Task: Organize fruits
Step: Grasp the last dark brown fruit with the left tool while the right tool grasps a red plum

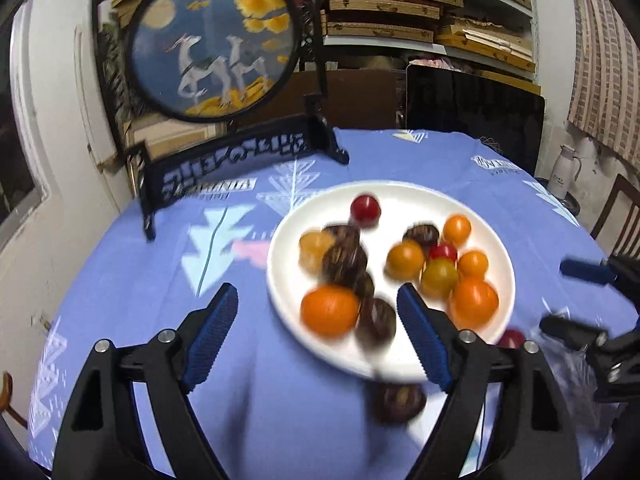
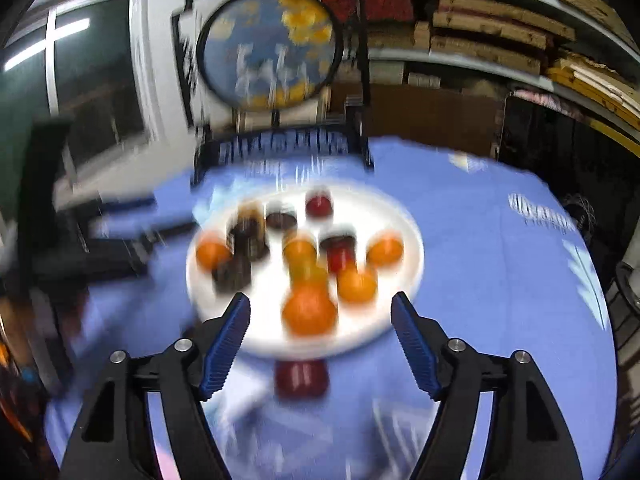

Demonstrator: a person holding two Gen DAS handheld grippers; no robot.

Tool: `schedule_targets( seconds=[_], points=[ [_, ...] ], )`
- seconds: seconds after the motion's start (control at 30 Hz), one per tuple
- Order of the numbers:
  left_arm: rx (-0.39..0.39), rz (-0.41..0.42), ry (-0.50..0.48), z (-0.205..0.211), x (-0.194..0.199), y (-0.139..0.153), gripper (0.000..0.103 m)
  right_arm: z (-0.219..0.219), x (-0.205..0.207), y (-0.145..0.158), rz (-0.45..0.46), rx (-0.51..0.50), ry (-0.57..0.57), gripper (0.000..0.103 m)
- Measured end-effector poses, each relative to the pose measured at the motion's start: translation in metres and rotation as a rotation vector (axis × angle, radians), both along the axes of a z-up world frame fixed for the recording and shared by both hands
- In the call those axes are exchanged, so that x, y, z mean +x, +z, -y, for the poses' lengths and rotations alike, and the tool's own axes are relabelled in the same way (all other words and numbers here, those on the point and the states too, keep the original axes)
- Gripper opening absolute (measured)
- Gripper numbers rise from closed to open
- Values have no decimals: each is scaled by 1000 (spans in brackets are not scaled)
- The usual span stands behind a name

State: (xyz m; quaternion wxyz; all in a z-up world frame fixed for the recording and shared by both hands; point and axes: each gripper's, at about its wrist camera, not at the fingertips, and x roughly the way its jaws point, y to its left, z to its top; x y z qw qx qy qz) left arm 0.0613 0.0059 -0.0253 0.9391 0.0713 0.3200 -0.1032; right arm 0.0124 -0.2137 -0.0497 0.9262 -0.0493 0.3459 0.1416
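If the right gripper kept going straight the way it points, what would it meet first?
Probably the dark red fruit lying on the cloth just short of the plate. The right gripper is open; blur leaves depth unclear.

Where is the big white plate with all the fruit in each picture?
Left wrist view: the white plate sits right of middle, reaching behind the right finger of the left tool.
Right wrist view: the plate sits in the middle, just past the open right tool.
Shared landmark: the round deer picture behind the plate.
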Motion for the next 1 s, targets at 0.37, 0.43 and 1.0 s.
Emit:
schedule_targets(
  seconds=[0.37, 0.43, 1.0],
  points=[
    [133, -84, -113, 11, -48, -43, 82, -19, 20, -45, -150, 13, 26, 67],
    [147, -102, -138, 18, -49, -49, 83, -20, 23, -49, -168, 13, 23, 40],
    [61, -244, -163, 39, -15, -68, 40, -3, 0, -35, -110, 95, 51, 39]
  ],
)
